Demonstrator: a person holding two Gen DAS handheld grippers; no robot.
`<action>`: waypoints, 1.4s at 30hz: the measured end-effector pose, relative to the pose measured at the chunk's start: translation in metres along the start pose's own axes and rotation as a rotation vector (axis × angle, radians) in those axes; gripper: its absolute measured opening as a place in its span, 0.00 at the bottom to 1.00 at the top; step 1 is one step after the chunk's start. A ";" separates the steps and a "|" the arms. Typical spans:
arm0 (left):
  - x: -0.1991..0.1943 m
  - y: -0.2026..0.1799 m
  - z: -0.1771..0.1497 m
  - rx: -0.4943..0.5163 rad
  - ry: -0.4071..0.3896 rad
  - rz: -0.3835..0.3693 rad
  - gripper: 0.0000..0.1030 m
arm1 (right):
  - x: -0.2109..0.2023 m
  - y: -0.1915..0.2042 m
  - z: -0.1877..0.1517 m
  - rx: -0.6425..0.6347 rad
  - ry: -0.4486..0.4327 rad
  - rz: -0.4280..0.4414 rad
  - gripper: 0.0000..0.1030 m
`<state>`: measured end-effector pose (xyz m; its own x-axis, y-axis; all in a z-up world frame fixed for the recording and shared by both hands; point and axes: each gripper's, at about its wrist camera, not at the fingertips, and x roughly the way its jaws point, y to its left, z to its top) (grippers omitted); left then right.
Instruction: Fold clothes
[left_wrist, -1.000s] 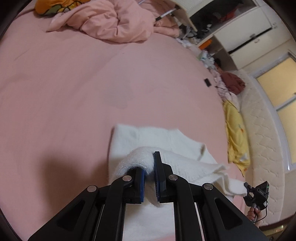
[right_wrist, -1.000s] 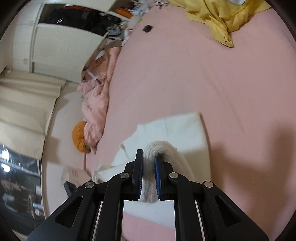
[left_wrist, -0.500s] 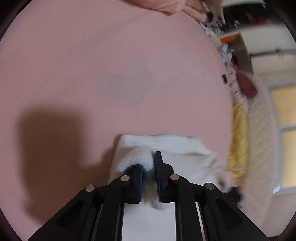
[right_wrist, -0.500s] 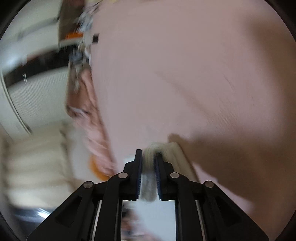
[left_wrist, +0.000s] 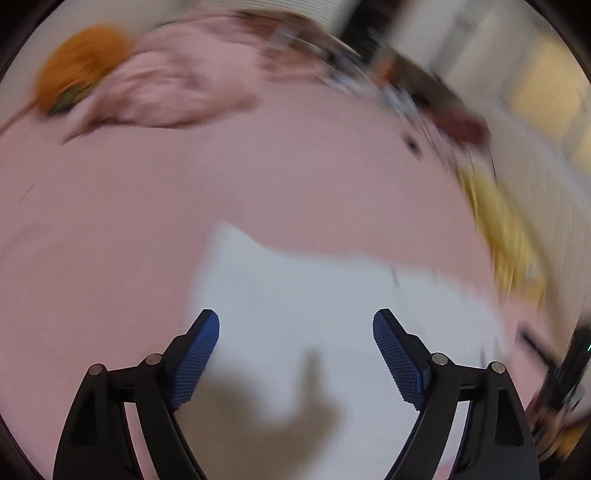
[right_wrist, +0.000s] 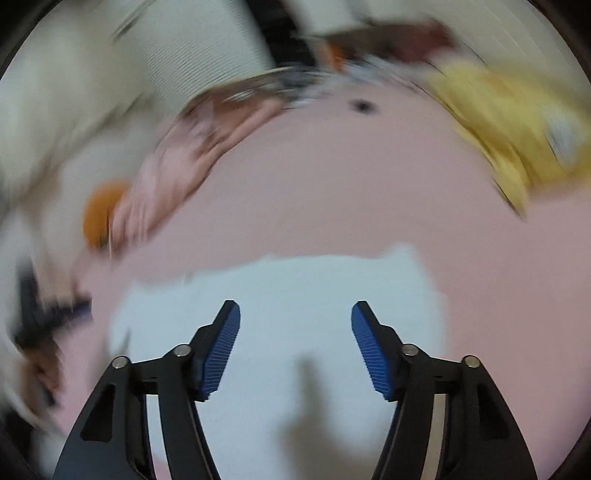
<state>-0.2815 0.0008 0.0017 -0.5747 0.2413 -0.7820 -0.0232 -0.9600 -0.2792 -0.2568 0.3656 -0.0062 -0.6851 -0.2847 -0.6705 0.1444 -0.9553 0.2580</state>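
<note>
A white garment (left_wrist: 310, 302) lies flat on the pink bed (left_wrist: 184, 192), blurred by motion in both views. My left gripper (left_wrist: 295, 321) hovers over it with its jaws opening wide, blue pads (left_wrist: 197, 354) apart and nothing between them. The same white garment (right_wrist: 295, 295) fills the lower middle of the right wrist view. My right gripper (right_wrist: 295, 314) is above it, jaws also opening, blue pads (right_wrist: 367, 350) clear of the cloth. Gripper shadows fall on the white fabric.
A crumpled pink blanket (left_wrist: 166, 85) and an orange plush (left_wrist: 77, 74) lie at the far side of the bed. A yellow garment (left_wrist: 506, 236) sits at the right edge, seen too as yellow cloth (right_wrist: 509, 122). A small dark object (right_wrist: 364, 106) rests on the sheet.
Both grippers let go of the white cloth fold they were pinching and now stand wide apart. Both views swung round sharply, and the garment now lies flat below them.
</note>
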 end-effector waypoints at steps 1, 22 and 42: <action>0.010 -0.021 -0.015 0.059 0.011 0.022 0.83 | 0.011 0.025 -0.009 -0.087 0.000 -0.051 0.62; 0.002 -0.008 -0.123 0.255 -0.048 0.299 0.88 | 0.003 0.026 -0.096 -0.099 0.069 -0.182 0.77; -0.018 -0.008 -0.137 0.195 -0.063 0.361 0.91 | -0.051 -0.021 -0.126 0.067 0.154 -0.387 0.75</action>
<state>-0.1588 0.0232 -0.0587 -0.6231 -0.1195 -0.7730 0.0382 -0.9917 0.1225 -0.1348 0.3897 -0.0645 -0.5642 0.0802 -0.8217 -0.1529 -0.9882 0.0085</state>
